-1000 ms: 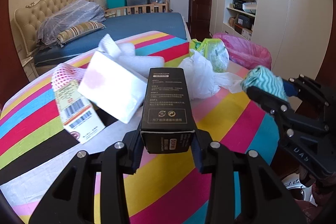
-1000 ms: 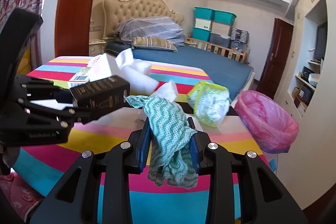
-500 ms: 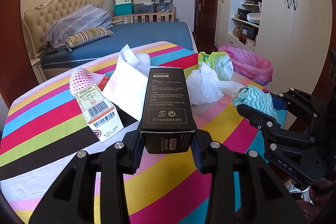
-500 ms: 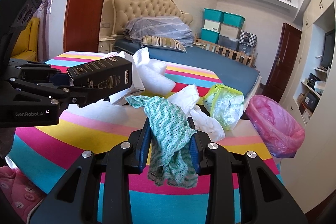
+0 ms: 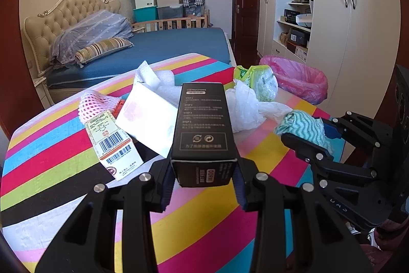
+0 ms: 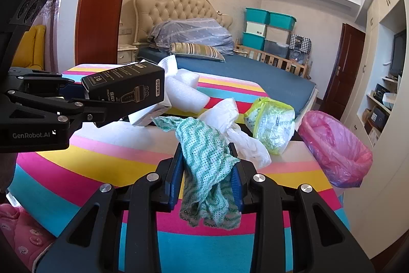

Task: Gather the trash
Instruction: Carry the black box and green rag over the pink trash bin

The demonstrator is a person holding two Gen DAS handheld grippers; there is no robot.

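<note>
**Both tongs loaded above the striped table**

We see the left gripper (image 5: 204, 178) clamped narrow on the near end of a black carton (image 5: 204, 129), which juts forward over the striped tablecloth (image 5: 51, 157), clear of the cloth. The right gripper (image 6: 207, 175) is pinched on a green-and-white knitted rag (image 6: 204, 152); the rag bunches up above the blue pads and hangs down below them. In the left wrist view the right gripper sits to the right of the carton, near the table's right edge.

The rest of the trash lies on the table. Far of the carton we find a white paper box (image 5: 147, 119), white foam sheets (image 5: 163, 81) and, at the left, a pink mesh sleeve (image 5: 94, 104) with a barcoded label (image 5: 112, 142). To the right lie a crumpled white plastic bag (image 6: 237, 127) and a green-edged clear packet (image 6: 271, 124).

The bin with a pink liner (image 6: 334, 147) stands on the floor just off the table's far right corner, open-mouthed. A bed with a blue sheet (image 5: 166, 47) fills the room beyond.
</note>
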